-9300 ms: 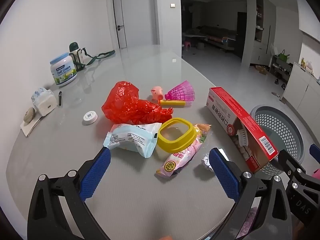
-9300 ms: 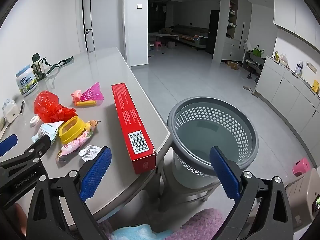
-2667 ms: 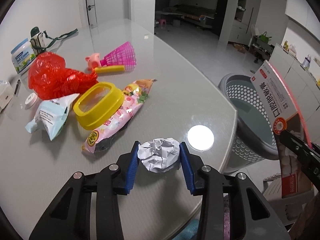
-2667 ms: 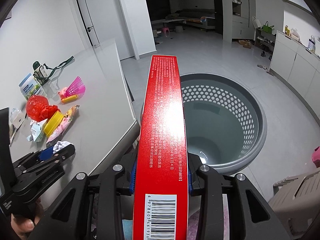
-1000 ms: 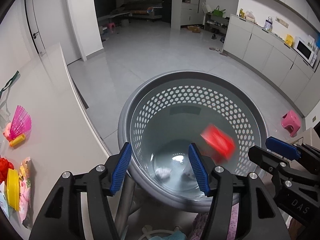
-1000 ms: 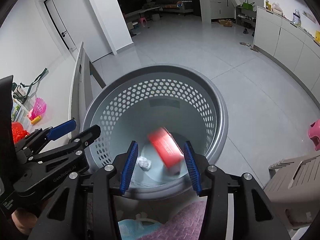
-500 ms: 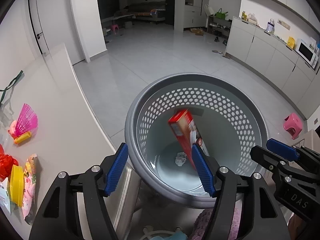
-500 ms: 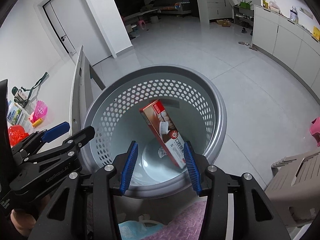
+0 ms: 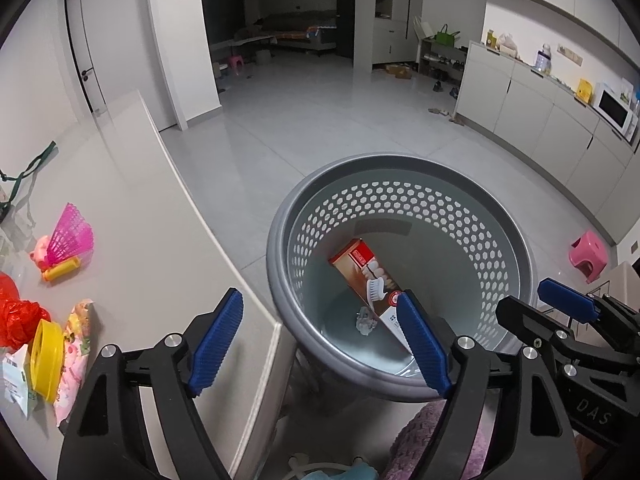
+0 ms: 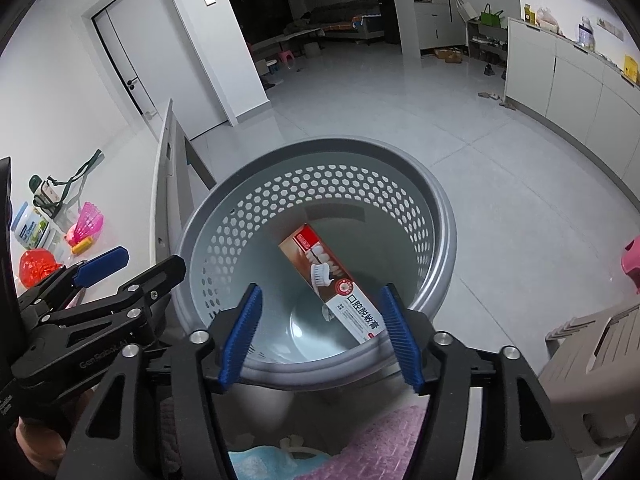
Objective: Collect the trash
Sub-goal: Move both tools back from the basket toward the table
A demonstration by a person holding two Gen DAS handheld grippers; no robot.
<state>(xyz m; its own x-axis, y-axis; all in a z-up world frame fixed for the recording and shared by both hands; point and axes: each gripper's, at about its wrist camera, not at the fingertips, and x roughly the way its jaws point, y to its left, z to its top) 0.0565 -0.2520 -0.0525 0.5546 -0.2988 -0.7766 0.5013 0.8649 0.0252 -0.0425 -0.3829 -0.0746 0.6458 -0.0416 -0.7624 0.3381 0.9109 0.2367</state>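
- Tiled floor, grey, with a white table [image 9: 132, 216] edge standing just beside a round perforated basket [image 9: 496, 216]; everything below is placed from that basket.
- Toothpaste box [image 9: 362, 270]: inside the basket, propped aslant, lower end on the basket floor toward the near wall, upper end leaning away.
- Crumpled paper ball [image 9: 365, 320]: on the basket floor, just beside the box's lower end.
- Left gripper [image 9: 320, 344]: above the basket's near rim on its table side, pointing steeply down; jaws opening, nothing between the pads.
- Right gripper [image 10: 320, 328]: above the basket's near rim, pointing down into it; jaws opening, nothing between the pads.
- Remaining trash, all on the table to the left of the basket: snack wrapper [image 9: 74, 356], yellow ring [image 9: 46, 354] lying partly on the wrapper, red plastic bag [image 9: 18, 322], pale packet [image 9: 14, 376] at the frame edge.
- Pink shuttlecock [image 9: 68, 236]: farther along the table from the basket; whether it counts as trash cannot be told.
- Judgement: the next pick lies left of both grippers; the wrapper's long axis runs roughly toward and away from the person, and the left gripper is the nearer one.
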